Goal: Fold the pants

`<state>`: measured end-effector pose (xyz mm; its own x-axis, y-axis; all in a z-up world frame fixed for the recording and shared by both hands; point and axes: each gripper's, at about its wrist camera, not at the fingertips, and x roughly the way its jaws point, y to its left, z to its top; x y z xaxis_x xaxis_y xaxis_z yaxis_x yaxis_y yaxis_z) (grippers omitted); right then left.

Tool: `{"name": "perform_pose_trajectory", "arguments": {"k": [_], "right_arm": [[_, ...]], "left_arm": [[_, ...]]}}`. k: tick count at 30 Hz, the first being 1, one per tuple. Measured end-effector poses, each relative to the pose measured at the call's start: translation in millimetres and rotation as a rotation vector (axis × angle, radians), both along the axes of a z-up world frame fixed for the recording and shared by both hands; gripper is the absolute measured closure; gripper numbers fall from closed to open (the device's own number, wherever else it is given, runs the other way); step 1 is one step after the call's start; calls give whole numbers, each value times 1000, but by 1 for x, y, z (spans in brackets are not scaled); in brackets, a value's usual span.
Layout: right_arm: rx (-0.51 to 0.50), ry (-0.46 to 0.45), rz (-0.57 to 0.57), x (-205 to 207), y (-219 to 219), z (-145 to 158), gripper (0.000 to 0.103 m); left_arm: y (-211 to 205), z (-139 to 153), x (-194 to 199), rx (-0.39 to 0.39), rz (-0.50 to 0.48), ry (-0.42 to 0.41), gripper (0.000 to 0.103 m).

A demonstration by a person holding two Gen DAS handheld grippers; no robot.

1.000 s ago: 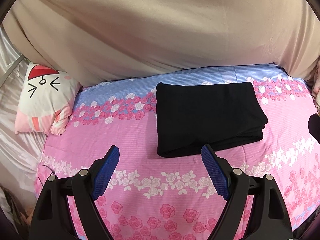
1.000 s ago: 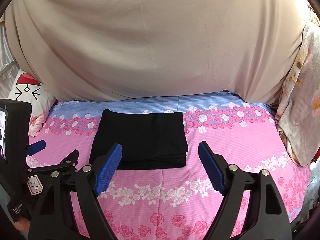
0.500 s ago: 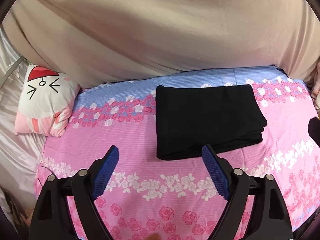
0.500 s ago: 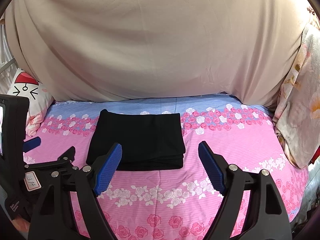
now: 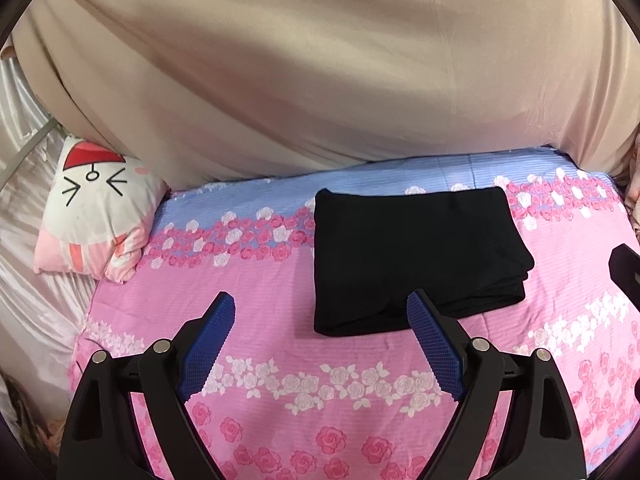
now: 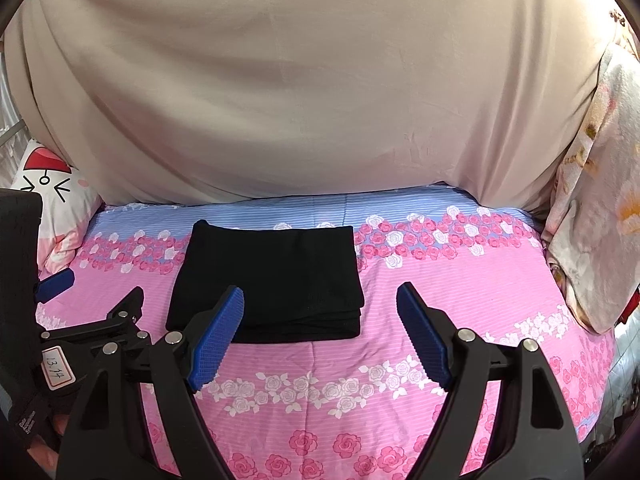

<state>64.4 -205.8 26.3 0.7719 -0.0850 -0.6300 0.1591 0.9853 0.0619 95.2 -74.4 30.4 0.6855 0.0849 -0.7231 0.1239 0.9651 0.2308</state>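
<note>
lying folded on the floral bed sheet [image 5: 260,280], the black pants [image 5: 412,256] sit just beyond the left gripper [image 5: 320,332], jaws apart, empty; right wrist view: right gripper [image 6: 320,324] jaws apart, a white label [image 6: 56,368] reads "13.14"

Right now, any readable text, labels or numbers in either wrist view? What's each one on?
"13.14": handwritten on a white sticker on the black body of the left tongs, right wrist view.
Small white print on a black strap below that sticker: too small and blurred to read.
Cat-face pillow: a drawn face only, no words.
Black folded pants, floral bedsheet: no text.
</note>
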Motion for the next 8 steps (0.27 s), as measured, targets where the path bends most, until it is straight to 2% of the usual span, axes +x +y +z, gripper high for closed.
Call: {"name": "perform_pose_trajectory", "arguments": {"k": [8], "right_arm": [[2,5,-5,1,-1,-2,26]], "left_arm": [[-1,-6,9,-4,-13,73,17]]}}
